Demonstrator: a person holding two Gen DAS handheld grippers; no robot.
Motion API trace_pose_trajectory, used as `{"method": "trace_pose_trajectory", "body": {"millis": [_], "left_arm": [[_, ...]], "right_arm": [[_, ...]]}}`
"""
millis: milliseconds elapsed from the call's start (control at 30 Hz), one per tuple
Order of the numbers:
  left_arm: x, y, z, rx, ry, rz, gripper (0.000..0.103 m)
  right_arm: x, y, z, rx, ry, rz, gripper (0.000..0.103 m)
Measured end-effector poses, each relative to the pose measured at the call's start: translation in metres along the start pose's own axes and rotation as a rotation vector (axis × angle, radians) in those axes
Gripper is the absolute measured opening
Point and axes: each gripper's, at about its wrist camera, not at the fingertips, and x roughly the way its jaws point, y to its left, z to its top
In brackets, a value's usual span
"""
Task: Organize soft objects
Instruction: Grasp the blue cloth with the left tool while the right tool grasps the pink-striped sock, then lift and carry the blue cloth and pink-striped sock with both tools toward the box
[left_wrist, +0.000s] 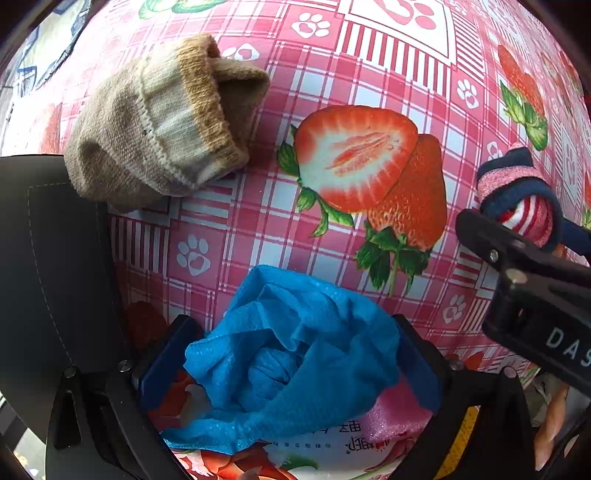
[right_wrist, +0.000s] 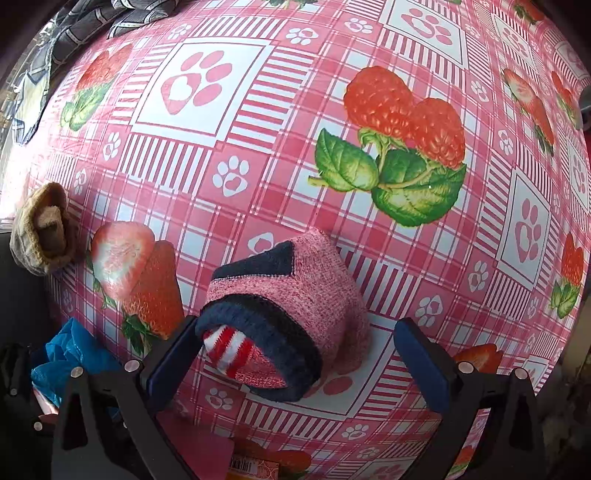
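Rolled beige sock (left_wrist: 155, 122) lies on its side; crumpled blue cloth (left_wrist: 295, 354) sits nearby; pink-and-navy sock bundle (right_wrist: 291, 314) rests apart.

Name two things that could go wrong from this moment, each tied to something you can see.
The blue cloth bulges loosely out of the left gripper and could slip free. The right gripper is open around the pink sock bundle, whose striped inner sock pokes out and may unroll when squeezed.

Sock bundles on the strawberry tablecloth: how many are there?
2. A beige sock bundle lies at the table's left side beside a dark box. A pink and navy one sits between the right gripper's open fingers. Others may be hidden.
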Motion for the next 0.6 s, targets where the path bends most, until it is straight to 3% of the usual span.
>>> {"method": "trace_pose_trajectory", "body": {"millis": [200, 267, 367, 433, 500, 600], "left_arm": [[0.003, -0.019, 0.002, 0.043, 0.003, 0.005, 0.096], [-0.003, -0.031, 0.001, 0.085, -0.011, 0.017, 0.089], [-0.009, -0.039, -0.002, 0.120, -0.035, 0.024, 0.069], [-0.013, -0.042, -0.003, 0.125, -0.052, 0.019, 0.048], [-0.018, -0.043, -0.004, 0.125, -0.069, 0.006, 0.039], [-0.030, -0.045, -0.006, 0.133, -0.135, 0.026, 0.037]], "right_arm": [[0.000, 0.005, -0.006, 0.010, 0.009, -0.007, 0.101], [-0.005, 0.003, -0.009, 0.014, -0.004, -0.007, 0.093], [-0.013, 0.002, -0.010, 0.018, -0.028, -0.001, 0.067], [-0.016, 0.000, -0.012, 0.033, -0.029, 0.033, 0.046], [-0.020, -0.003, -0.015, 0.055, -0.035, 0.062, 0.040], [-0.029, -0.008, -0.020, 0.075, -0.059, 0.090, 0.040]]}}
